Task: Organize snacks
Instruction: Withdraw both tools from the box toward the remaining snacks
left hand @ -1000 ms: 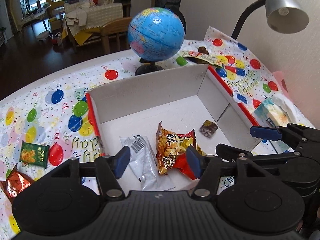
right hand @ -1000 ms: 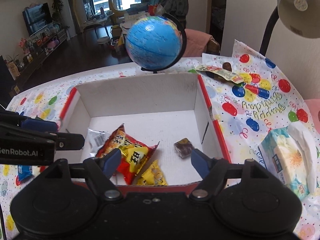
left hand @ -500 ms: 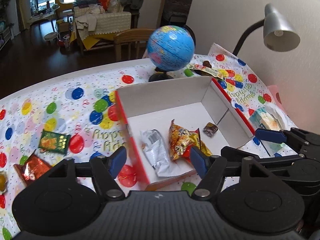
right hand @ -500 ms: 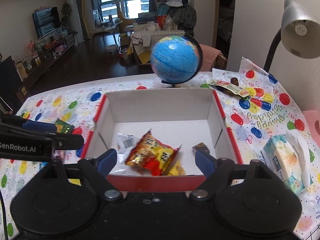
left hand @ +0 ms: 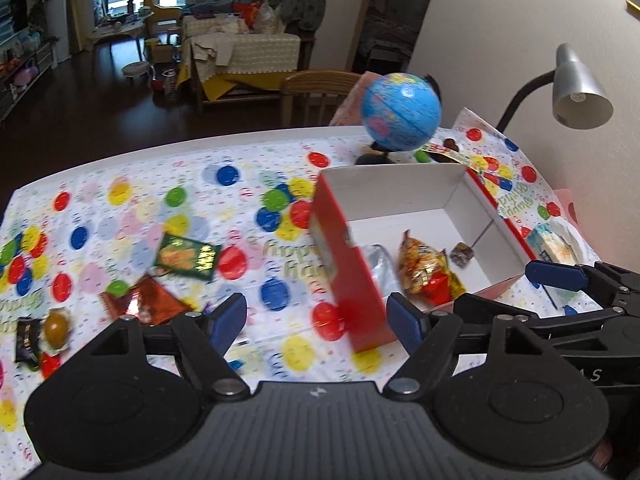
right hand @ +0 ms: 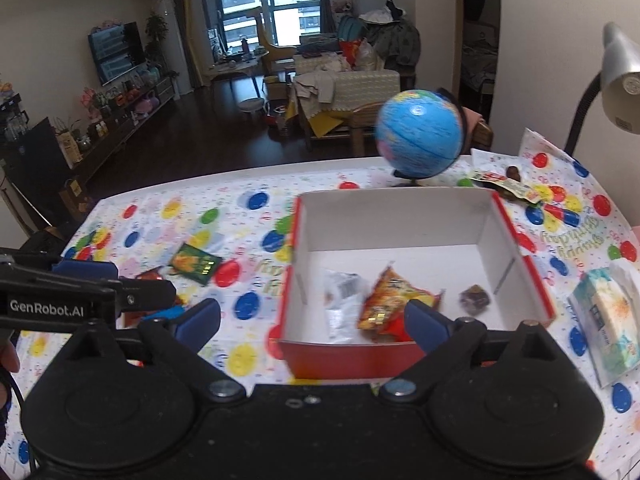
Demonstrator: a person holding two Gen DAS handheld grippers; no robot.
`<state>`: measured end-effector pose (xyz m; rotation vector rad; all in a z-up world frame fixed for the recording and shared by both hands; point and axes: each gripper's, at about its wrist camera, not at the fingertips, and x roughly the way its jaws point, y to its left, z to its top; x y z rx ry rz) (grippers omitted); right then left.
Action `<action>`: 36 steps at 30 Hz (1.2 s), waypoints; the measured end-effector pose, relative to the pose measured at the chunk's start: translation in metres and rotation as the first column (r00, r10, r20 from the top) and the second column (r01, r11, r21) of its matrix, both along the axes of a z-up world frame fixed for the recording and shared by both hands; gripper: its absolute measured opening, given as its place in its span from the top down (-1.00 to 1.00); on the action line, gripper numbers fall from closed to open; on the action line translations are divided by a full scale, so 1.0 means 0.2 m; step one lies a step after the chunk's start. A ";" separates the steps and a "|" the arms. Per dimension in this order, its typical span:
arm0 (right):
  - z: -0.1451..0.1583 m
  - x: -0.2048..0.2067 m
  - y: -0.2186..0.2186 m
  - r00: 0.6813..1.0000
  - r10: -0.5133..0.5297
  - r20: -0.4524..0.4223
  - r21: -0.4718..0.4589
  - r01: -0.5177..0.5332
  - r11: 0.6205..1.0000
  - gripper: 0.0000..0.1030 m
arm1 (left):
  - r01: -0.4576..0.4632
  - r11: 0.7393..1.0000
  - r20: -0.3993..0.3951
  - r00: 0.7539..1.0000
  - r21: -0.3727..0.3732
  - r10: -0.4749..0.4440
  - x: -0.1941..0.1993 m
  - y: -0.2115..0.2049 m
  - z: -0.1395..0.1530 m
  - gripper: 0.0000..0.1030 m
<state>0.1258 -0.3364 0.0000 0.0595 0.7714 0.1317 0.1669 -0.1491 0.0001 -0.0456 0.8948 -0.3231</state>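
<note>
A red box with white inside [left hand: 344, 268] [right hand: 400, 216] stands on the balloon tablecloth. In it lie a silver packet [right hand: 340, 304], an orange-yellow snack bag [left hand: 420, 272] [right hand: 392, 296] and a small dark candy [left hand: 462, 254] [right hand: 474, 298]. Left of the box lie a green packet [left hand: 186, 256] [right hand: 194, 262], an orange-red packet [left hand: 148, 300], and a dark bar with a round gold sweet [left hand: 56, 326]. My left gripper [left hand: 318, 322] hovers before the box's near corner, jaws opening, nothing between them. My right gripper [right hand: 312, 320] hangs above the box's front wall, jaws opening, empty.
A blue globe [left hand: 400, 118] [right hand: 420, 134] stands behind the box, with a snack wrapper [right hand: 504, 184] beside it. A grey desk lamp [left hand: 576, 92] leans over the right side. A tissue pack [right hand: 608, 320] lies right of the box. The table's far edge drops off to a dark floor.
Both grippers have pulled back and up from the box, so more of the table and the snacks at left show. Both pairs of jaws have spread wider.
</note>
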 end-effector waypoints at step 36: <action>-0.42 0.15 0.99 0.977 0.159 -0.140 -0.009 -0.162 0.987 -0.91 | -0.264 0.964 -0.112 0.959 -0.013 0.261 0.00 1.20 -0.34 -0.60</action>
